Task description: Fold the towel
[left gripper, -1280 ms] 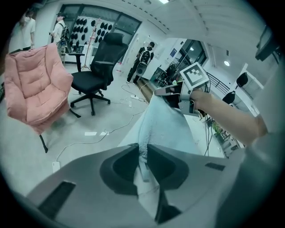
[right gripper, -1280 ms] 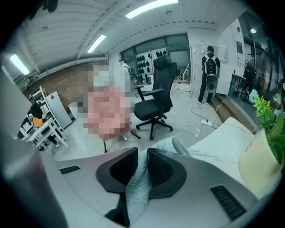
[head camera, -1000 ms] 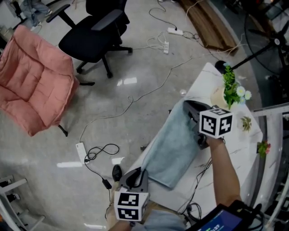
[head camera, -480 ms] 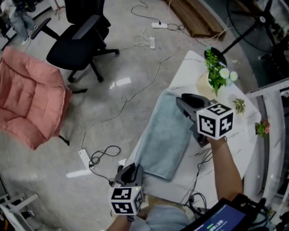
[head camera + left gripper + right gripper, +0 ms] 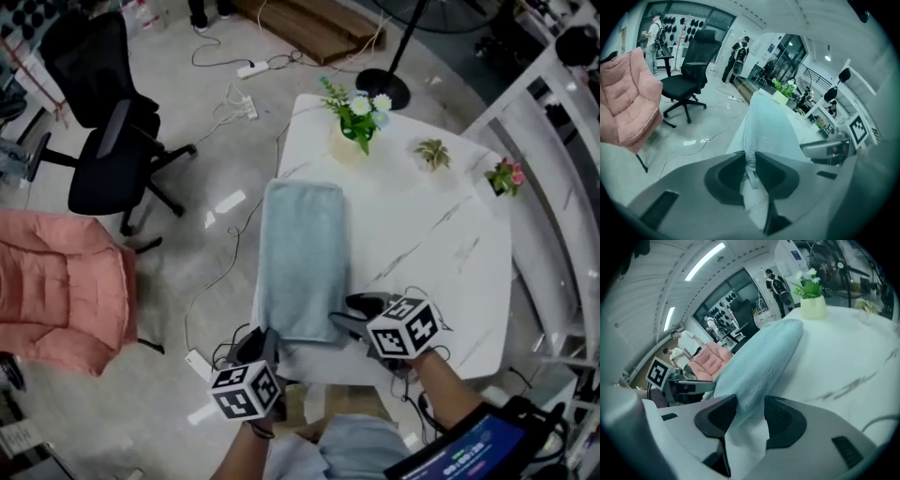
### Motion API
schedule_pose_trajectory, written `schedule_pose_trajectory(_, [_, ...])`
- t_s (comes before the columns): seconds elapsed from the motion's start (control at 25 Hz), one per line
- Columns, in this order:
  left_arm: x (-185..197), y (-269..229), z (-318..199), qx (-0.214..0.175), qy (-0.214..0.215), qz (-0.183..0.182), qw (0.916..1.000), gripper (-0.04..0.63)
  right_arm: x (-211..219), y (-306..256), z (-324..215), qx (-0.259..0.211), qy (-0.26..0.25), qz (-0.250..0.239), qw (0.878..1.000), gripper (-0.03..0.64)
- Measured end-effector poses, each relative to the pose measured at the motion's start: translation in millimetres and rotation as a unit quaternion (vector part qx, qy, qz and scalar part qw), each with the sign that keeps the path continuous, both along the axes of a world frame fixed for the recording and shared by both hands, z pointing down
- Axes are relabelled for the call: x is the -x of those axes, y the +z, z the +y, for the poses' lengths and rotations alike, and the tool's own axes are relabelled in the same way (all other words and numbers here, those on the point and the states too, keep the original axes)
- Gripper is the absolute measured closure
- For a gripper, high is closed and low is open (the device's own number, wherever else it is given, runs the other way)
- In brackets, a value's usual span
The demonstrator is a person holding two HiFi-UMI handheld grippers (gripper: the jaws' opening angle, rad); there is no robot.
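Observation:
A light blue towel [image 5: 302,258] lies as a long narrow strip on the left side of the white marble table [image 5: 431,253]. My left gripper [image 5: 265,337] is at its near left corner, shut on the towel's edge [image 5: 771,126]; its jaws have just been opening slightly, with the cloth still pinched between the pads. My right gripper [image 5: 349,312] is at the near right corner. Its jaws have just been opening and now stand apart, with the towel's edge [image 5: 764,357] lying loose between them, clear of the right pad.
A vase of flowers [image 5: 356,131] stands at the table's far edge, with two small plants [image 5: 432,152] [image 5: 504,175] to the right. On the floor to the left are a black office chair [image 5: 103,159], a pink padded chair [image 5: 56,300] and cables. A white railing runs along the right.
My right gripper has come from the towel's far end to its near right corner and its jaws have opened. The left gripper has stayed at the near left corner. The head view has swung.

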State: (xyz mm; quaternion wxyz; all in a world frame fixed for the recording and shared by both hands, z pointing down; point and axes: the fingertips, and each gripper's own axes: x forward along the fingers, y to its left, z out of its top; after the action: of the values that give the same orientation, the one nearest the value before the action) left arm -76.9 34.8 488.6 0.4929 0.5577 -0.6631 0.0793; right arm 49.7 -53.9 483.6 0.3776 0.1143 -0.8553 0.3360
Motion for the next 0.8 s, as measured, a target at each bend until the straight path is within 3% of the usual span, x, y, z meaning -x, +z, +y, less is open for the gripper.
schedule_pose_trajectory(0.2, [12.2, -2.1, -4.5, -0.002, 0.032, -0.016, 0.9994, 0.525, 0.3, 10.9, 23.7, 0.060, 0.059, -0.025, 0.996, 0.407])
schedule_pose_trajectory(0.48, [16.3, -0.6, -7.0, -0.007, 0.058, 0.005, 0.9983, 0.528, 4.4, 8.9, 34.9, 0.112, 0.096, -0.062, 0.987, 0.407])
schedule_pose_trajectory(0.52, [16.9, 0.2, -7.3, -0.006, 0.065, 0.004, 0.9979, 0.528, 7.4, 12.6, 36.3, 0.105, 0.098, -0.052, 0.988, 0.454])
schedule_pose_trajectory(0.56, [17.4, 1.0, -7.3, -0.006, 0.069, 0.002, 0.9976, 0.528, 9.3, 16.0, 37.0, 0.096, 0.099, -0.039, 0.990, 0.542])
schedule_pose_trajectory(0.8, [10.0, 1.0, 1.5, -0.006, 0.094, 0.001, 0.9955, 0.531, -1.3, 15.0, 49.7, 0.090, 0.108, -0.020, 0.990, 0.566])
